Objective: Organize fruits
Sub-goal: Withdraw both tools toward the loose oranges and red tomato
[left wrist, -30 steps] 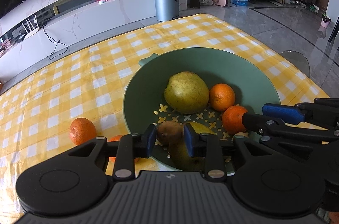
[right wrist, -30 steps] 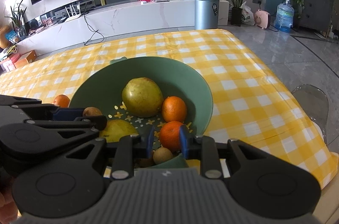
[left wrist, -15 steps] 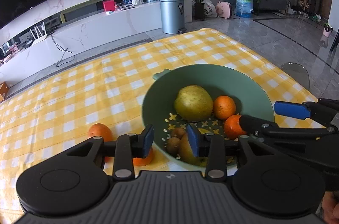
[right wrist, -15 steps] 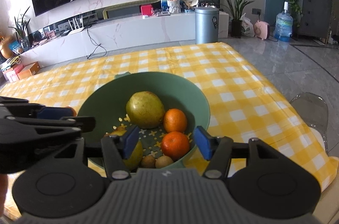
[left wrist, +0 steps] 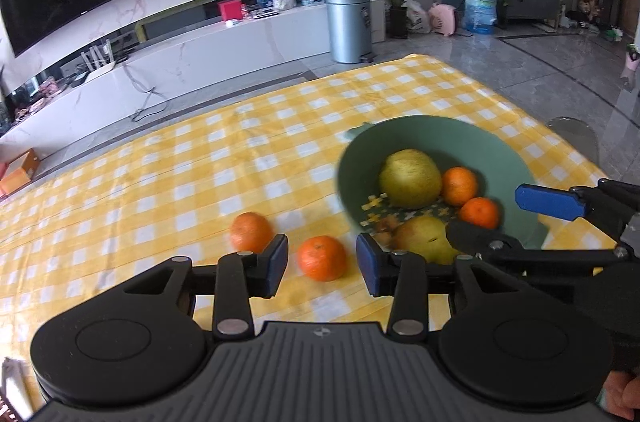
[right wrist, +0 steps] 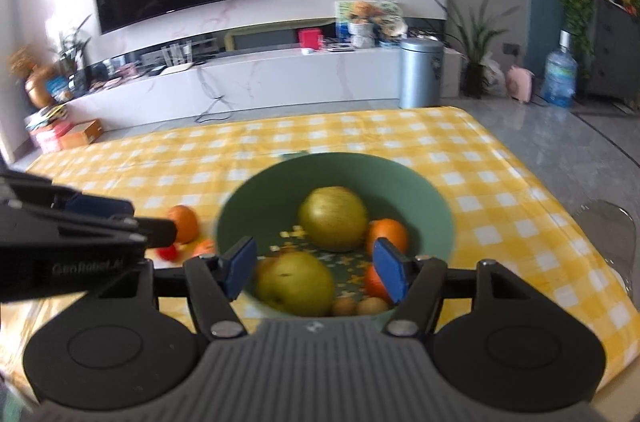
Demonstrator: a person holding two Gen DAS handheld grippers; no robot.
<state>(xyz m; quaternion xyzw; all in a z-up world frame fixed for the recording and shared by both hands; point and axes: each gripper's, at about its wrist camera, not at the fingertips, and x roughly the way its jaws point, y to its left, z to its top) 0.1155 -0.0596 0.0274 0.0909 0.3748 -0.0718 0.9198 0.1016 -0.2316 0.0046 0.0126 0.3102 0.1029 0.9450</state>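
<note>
A green bowl (left wrist: 512, 150) stands on the yellow checked tablecloth (left wrist: 160, 182) and also shows in the right wrist view (right wrist: 432, 198). It holds two yellow-green pears (left wrist: 410, 178) (right wrist: 294, 284), two oranges (left wrist: 460, 186) (left wrist: 479, 212) and small brown kiwis (right wrist: 344, 306). Two more oranges (left wrist: 322, 258) (left wrist: 251, 232) lie on the cloth left of the bowl. My left gripper (left wrist: 322, 266) is open and empty, with the nearer loose orange between its fingers' line. My right gripper (right wrist: 316, 272) is open and empty above the bowl's near side.
The table's right edge drops to a tiled floor, with a clear chair back (left wrist: 572, 134) beside it. Behind the table are a white TV bench (left wrist: 200, 62), a grey bin (left wrist: 348, 26) and a water bottle (left wrist: 480, 6).
The left gripper let go of the kiwi into the bowl, opened and swung left toward the loose oranges. The right gripper opened wide and pulled back from the bowl.
</note>
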